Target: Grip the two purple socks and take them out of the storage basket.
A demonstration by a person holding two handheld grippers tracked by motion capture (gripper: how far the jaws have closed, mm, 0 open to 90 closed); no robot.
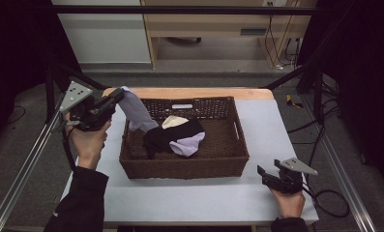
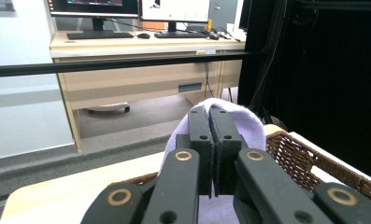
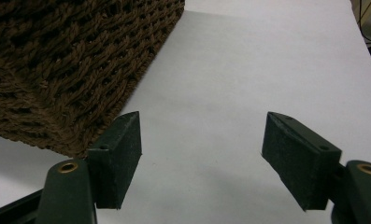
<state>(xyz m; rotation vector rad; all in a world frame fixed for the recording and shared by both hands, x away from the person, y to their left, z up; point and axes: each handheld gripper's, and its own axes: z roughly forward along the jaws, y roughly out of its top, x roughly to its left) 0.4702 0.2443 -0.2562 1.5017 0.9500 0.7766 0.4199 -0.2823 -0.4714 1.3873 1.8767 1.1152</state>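
Sock lifted from the basket, with its far end tangled in the pile

The left gripper (image 1: 116, 96) is held above the counter's far left corner, clamped shut on the toe of a lavender sock (image 1: 137, 113), which is stretched down over the rim of the basket (image 1: 184, 169) into a heap of other socks (image 1: 177, 137). A snag is judged to be the main risk: if the buried end is caught under the dark sock, the pile could be dragged out or the light basket tipped. The thin fold between the jaws could also be lost under a hard pull. The right gripper (image 1: 268, 172) is rested near the counter's near right corner, jaws spread apart and holding nothing.
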